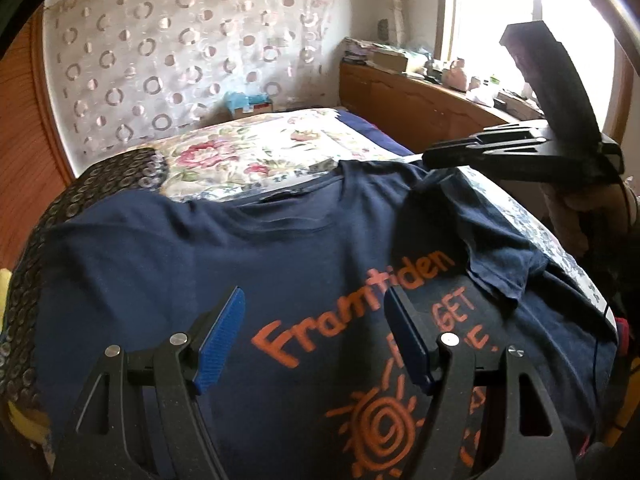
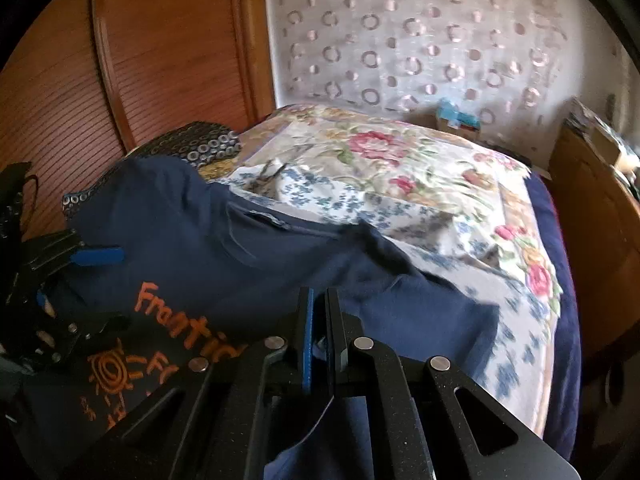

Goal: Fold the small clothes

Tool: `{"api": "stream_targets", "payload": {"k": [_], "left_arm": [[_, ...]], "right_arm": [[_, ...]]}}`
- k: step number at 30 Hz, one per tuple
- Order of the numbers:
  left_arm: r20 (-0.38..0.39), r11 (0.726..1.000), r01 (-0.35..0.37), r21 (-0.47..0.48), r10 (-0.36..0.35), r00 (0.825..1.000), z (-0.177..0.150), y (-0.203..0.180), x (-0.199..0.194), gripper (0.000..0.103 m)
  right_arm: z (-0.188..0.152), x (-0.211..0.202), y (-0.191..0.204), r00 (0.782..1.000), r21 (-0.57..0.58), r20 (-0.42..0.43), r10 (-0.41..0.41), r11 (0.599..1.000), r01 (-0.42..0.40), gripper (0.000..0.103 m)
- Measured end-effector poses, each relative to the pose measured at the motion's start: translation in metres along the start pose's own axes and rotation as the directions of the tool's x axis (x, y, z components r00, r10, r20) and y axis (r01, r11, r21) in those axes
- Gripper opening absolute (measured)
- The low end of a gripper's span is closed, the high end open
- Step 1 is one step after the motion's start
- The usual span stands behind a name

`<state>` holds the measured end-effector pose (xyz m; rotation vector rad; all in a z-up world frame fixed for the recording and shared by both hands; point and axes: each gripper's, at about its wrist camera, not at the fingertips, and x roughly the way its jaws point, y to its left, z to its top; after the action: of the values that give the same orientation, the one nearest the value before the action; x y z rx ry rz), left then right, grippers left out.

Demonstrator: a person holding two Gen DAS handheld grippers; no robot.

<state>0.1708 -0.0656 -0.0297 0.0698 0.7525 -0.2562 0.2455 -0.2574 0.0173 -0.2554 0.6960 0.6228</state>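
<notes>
Navy T-shirt [image 1: 248, 248] spread on floral bed [image 1: 240, 152], frame centre | left gripper [image 1: 316, 340] at bottom, released, hovering over orange print | right gripper [image 2: 318, 320] clenched on shirt fabric, sleeve lifted, upper right

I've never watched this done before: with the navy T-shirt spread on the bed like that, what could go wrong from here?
The right hand-held gripper pinches only a thin bit of the navy T-shirt by its shoulder, so the cloth could slip out mid-fold. The sleeve already lies folded over the orange print with wrinkles, so the fold may end up uneven. The left hand-held gripper stands open above the shirt, holding nothing, so the whole shirt might drag along the floral bedspread.
</notes>
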Motion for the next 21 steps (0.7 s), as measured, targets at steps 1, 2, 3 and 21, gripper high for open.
{"api": "stream_targets", "payload": {"k": [1,2,3,21], "left_arm": [[0.004,1.0,-0.006,-0.005,0.006,1.0,-0.002,0.004,-0.002,0.073],[0.006,1.0,-0.009,-0.009,0.009,1.0,-0.003,0.006,-0.004,0.073],[0.008,1.0,-0.013,-0.013,0.013,1.0,-0.004,0.01,-0.006,0.073],[0.053,0.988,-0.128,-0.085,0.133,0.99,-0.001,0.098,-0.029,0.073]], "right_arm": [[0.002,0.003,0.0,1.0,-0.003,-0.004,-0.015,1.0,0.015,0.018],[0.004,0.005,-0.002,1.0,-0.005,-0.008,-0.026,1.0,0.026,0.027],[0.005,0.006,-0.003,0.999,-0.005,-0.009,-0.036,0.999,0.036,0.042],[-0.036,0.033,-0.068,0.97,0.172,-0.137,-0.199,0.96,0.221,0.045]]}}
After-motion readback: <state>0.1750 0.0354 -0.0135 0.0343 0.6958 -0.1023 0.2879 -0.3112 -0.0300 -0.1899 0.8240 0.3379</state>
